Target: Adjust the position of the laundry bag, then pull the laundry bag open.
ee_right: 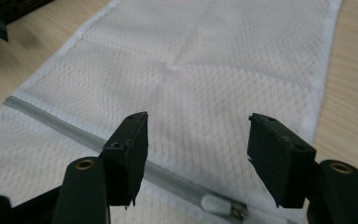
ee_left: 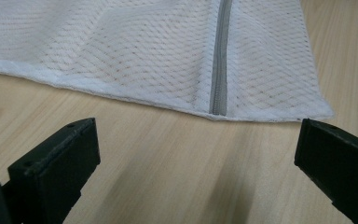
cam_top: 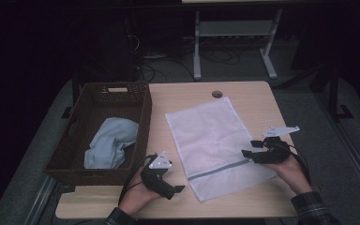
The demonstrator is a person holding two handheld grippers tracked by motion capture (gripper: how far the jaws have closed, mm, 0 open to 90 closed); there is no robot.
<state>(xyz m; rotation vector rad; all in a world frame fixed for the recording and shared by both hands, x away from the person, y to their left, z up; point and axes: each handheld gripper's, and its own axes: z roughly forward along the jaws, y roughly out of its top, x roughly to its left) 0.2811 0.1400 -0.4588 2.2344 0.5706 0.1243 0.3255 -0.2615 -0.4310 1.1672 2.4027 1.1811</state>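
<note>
A white mesh laundry bag (cam_top: 211,136) lies flat on the wooden table (cam_top: 255,101), its grey zipper (cam_top: 220,168) running across near the front end. My left gripper (cam_top: 176,190) rests at the table's front left, open wide, its jaws facing the bag's edge (ee_left: 158,51) where the zipper (ee_left: 219,70) ends; only bare wood lies between them (ee_left: 198,144). My right gripper (cam_top: 251,148) is at the bag's right side, open above the mesh (ee_right: 205,79). The white zipper pull (ee_right: 216,204) lies just below the gap (ee_right: 198,140) between its jaws, untouched.
A dark wicker basket (cam_top: 143,122) stands at the table's left, with a crumpled light-blue cloth (cam_top: 110,143) inside. A round cable hole (cam_top: 217,94) sits near the far edge. Beyond the table are desk legs and cables on a dark floor.
</note>
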